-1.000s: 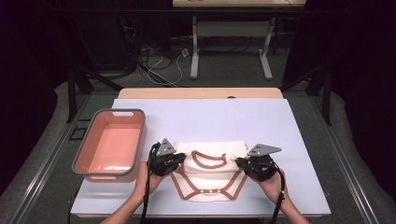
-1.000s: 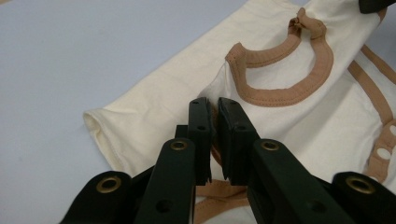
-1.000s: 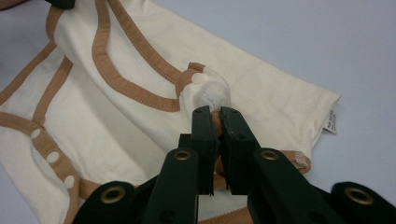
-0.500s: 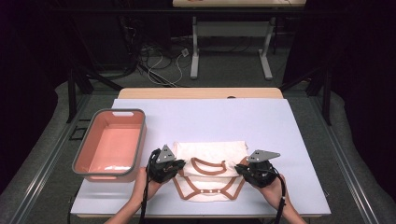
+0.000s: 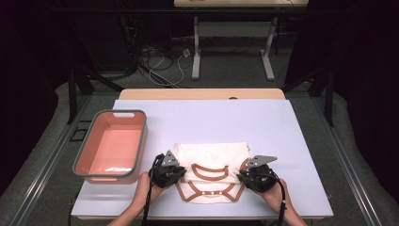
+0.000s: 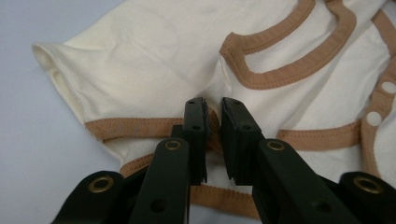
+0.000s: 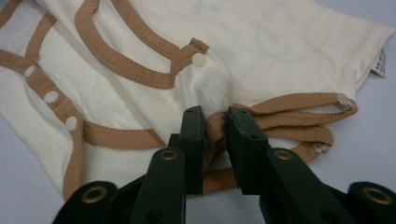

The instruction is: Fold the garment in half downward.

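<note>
A cream baby bodysuit [image 5: 211, 155] with brown trim and snap buttons lies flat near the table's front edge. My left gripper [image 5: 181, 175] sits at its left side. In the left gripper view the jaws [image 6: 214, 105] stand slightly apart over the brown trim [image 6: 140, 127], having just been opening. My right gripper [image 5: 241, 176] is at the garment's right side. In the right gripper view its jaws [image 7: 215, 114] have also just been opening, with a bunched fold of brown trim [image 7: 299, 105] loose between them. A hand holds each gripper.
A pink bin with a grey rim [image 5: 141, 141] stands empty at the left of the pale blue table cover [image 5: 211, 117]. A white care label [image 7: 379, 63] sticks out of the garment's side seam. Desks and cables stand beyond the table.
Both grippers have drawn a little toward the person, and the bodysuit's near edge has come with them. The garment now lies flatter.
</note>
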Demonstrator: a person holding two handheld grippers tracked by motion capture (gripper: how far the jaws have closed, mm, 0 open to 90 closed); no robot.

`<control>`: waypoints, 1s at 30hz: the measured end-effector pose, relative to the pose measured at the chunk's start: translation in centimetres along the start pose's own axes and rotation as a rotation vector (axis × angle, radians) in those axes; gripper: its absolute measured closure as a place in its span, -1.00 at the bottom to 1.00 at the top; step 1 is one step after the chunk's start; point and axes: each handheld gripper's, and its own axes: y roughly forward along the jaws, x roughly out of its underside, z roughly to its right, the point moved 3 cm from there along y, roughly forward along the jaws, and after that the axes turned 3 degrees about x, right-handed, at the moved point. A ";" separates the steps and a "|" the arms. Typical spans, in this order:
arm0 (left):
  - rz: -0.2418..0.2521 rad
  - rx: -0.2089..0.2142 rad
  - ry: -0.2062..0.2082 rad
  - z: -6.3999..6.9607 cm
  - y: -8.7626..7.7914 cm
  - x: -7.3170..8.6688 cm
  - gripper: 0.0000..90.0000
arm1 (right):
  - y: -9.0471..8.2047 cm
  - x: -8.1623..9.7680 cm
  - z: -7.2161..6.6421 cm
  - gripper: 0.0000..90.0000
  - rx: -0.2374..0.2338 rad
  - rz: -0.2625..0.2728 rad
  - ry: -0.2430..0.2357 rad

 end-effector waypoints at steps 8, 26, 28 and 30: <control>0.021 -0.012 -0.033 -0.7 -0.7 -0.6 0.19 | -0.5 -0.6 0.3 0.07 -0.033 0.040 0.037; 0.017 0.024 -0.004 -0.7 0.3 -3.0 -0.07 | 2.3 -2.8 0.6 0.33 -0.049 0.014 0.023; 0.001 0.038 -0.014 -0.8 0.8 -2.9 -0.03 | 2.6 -2.6 0.7 0.35 -0.050 -0.019 0.013; -0.026 0.054 0.000 -1.0 1.3 -2.8 0.11 | 3.0 -2.4 0.5 0.42 -0.061 -0.039 0.016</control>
